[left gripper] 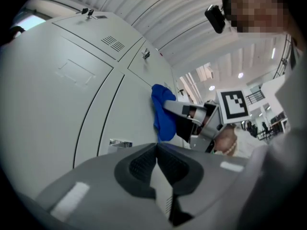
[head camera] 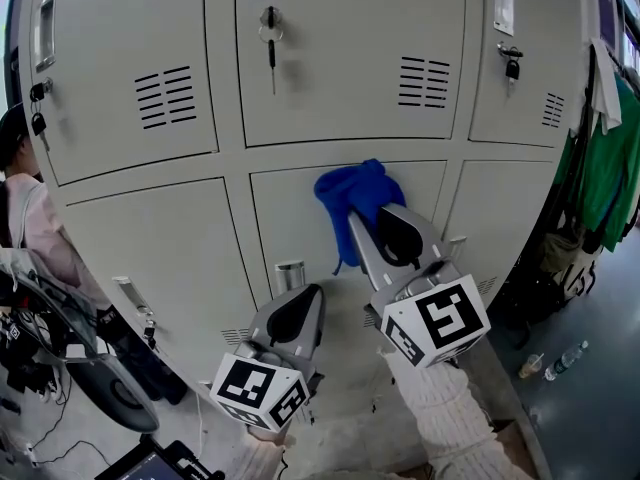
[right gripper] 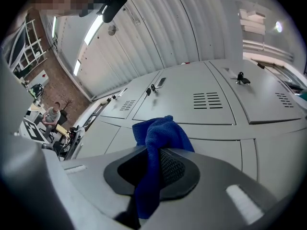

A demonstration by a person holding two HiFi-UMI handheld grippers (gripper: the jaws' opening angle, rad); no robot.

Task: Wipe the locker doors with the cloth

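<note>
The bank of grey lockers (head camera: 330,68) fills the far side, its doors split by dark seams. The lower middle door (head camera: 290,208) has bare metal open to the left of the work, as far as the seam with the next door, and downward to a chrome handle (head camera: 290,273) near its bottom edge. To the right there is less room, with the vertical seam close by. Past the lockers' right edge hang green garments (head camera: 612,173), and below them on the dark floor (head camera: 590,408) lie two bottles (head camera: 565,360). Keys (head camera: 270,38) dangle from the upper middle door, well above.

The blue cloth (head camera: 355,193) is bunched against the lower middle door, just under that door's top edge. Its long axis runs up and down: the thick wad sits high, and a thin tail (head camera: 343,253) droops along its left side.

The right tongs (head camera: 368,218) reach up and far toward the door, clenched on the cloth; a strip of it runs back between the ribbed pads (right gripper: 170,166). The left tongs (head camera: 312,293) hang lower and to the left, just right of the handle, squeezed together on nothing, apart from the cloth.
</note>
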